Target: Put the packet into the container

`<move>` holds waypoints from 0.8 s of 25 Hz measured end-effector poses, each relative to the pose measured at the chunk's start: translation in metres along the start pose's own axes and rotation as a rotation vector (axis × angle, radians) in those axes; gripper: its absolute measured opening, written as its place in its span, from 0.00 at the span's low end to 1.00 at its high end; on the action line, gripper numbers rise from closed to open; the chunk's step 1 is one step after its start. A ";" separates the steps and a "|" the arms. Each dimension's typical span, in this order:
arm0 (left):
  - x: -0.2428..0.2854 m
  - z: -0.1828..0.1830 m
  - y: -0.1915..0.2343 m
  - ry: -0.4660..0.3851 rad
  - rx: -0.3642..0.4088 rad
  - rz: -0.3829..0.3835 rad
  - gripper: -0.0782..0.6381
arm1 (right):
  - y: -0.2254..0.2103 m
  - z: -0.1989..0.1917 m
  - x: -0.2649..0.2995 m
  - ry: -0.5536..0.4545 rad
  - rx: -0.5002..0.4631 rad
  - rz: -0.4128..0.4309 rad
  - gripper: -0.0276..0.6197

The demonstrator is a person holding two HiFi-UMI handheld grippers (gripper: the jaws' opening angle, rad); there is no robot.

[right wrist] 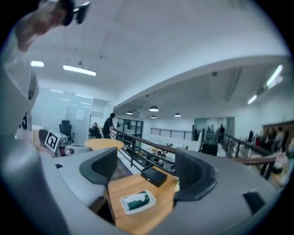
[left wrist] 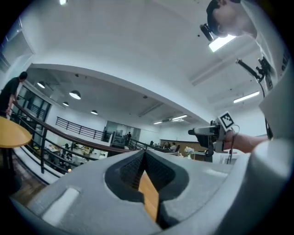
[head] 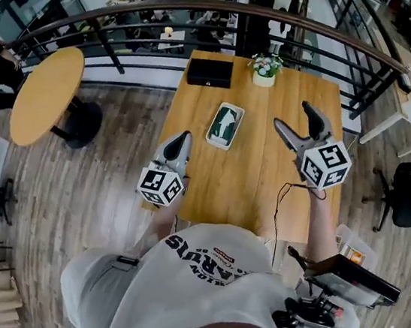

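A white and green packet (head: pixel 224 125) lies flat near the middle of the wooden table (head: pixel 248 181); the right gripper view shows the packet (right wrist: pixel 136 202) below and between the jaws. A black box-shaped container (head: pixel 209 72) rests at the table's far edge, and this container (right wrist: pixel 157 175) also appears beyond the packet. My right gripper (head: pixel 291 115) hovers above the table right of the packet, jaws open and empty (right wrist: pixel 146 169). My left gripper (head: pixel 182 141) is held over the table's near left edge, jaws shut with nothing between them (left wrist: pixel 143 158).
A small pot of flowers (head: pixel 264 69) sits at the far edge, right of the container. A dark railing (head: pixel 136 7) curves behind the table. A round wooden table (head: pixel 46 91) stands to the left, and an office chair (head: pixel 407 197) to the right.
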State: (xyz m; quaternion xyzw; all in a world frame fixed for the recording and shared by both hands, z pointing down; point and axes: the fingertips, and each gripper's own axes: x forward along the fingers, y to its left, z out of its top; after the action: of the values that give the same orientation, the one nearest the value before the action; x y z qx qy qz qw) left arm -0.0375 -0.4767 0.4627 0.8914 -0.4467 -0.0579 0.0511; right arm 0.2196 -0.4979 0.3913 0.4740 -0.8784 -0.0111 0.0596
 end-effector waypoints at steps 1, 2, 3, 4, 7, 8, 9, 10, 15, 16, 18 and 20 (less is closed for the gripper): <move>0.010 0.003 -0.011 -0.008 0.004 -0.044 0.12 | 0.010 -0.002 -0.022 -0.001 -0.062 -0.055 0.64; 0.019 0.006 -0.022 -0.014 0.009 -0.085 0.12 | 0.018 -0.009 -0.042 0.006 -0.086 -0.103 0.64; 0.026 0.008 -0.033 -0.018 0.015 -0.120 0.12 | 0.024 -0.018 -0.058 0.014 -0.075 -0.139 0.64; 0.032 0.010 -0.043 -0.021 0.018 -0.150 0.12 | 0.028 -0.026 -0.071 0.018 -0.048 -0.165 0.64; 0.044 0.012 -0.069 -0.022 0.013 -0.222 0.12 | 0.032 -0.041 -0.095 0.025 -0.006 -0.217 0.64; 0.044 0.010 -0.075 -0.018 0.010 -0.241 0.12 | 0.032 -0.044 -0.099 0.024 -0.003 -0.228 0.64; 0.044 0.007 -0.080 -0.012 0.008 -0.258 0.12 | 0.033 -0.046 -0.102 0.019 0.007 -0.235 0.64; 0.042 0.003 -0.083 -0.004 0.005 -0.273 0.12 | 0.034 -0.048 -0.104 0.015 0.023 -0.238 0.64; 0.028 -0.007 -0.089 0.034 -0.011 -0.311 0.12 | 0.044 -0.059 -0.110 0.044 0.094 -0.224 0.59; 0.027 -0.006 -0.089 0.032 -0.012 -0.314 0.12 | 0.044 -0.057 -0.115 0.030 0.095 -0.234 0.32; 0.024 -0.004 -0.088 0.027 -0.013 -0.317 0.12 | 0.046 -0.052 -0.123 0.001 0.087 -0.251 0.05; 0.021 -0.004 -0.084 0.028 -0.016 -0.315 0.12 | 0.051 -0.050 -0.123 0.009 0.066 -0.255 0.05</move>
State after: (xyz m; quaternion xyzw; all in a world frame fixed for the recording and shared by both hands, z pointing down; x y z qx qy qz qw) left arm 0.0419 -0.4432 0.4533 0.9506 -0.3002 -0.0564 0.0544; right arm 0.2500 -0.3660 0.4331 0.5834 -0.8108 0.0122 0.0459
